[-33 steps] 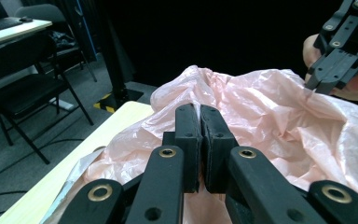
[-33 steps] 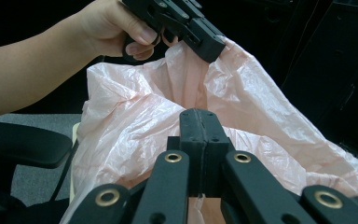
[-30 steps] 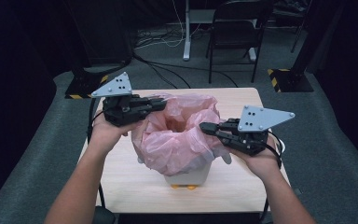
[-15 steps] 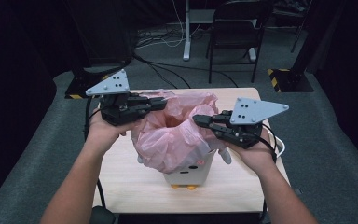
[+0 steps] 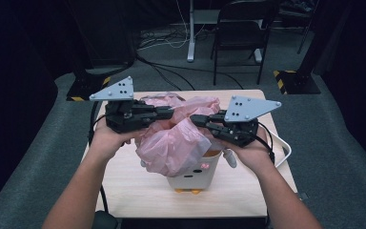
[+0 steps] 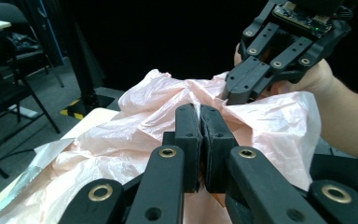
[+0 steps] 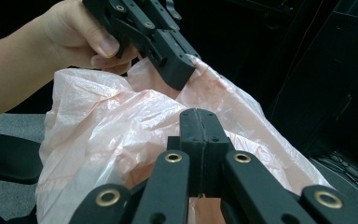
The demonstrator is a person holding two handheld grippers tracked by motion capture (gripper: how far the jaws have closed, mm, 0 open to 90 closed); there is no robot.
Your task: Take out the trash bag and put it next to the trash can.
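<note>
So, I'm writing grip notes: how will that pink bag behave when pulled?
The pink bag is thin and crinkled, so probably floppy, light and tearable. It drapes over the small bin, which might tip if tugged sideways.

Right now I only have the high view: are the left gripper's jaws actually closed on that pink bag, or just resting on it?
Observer: Closed. In the left gripper view the left gripper has its jaws pressed together, with pink bag film low between them.
Operator: And the right one?
Observer: The right gripper view shows the right gripper shut too, with film at the base of its jaws.
Operator: Are the tips touching each other?
Observer: No. The left gripper view shows the right tip biting a fold beyond the left jaws.
</note>
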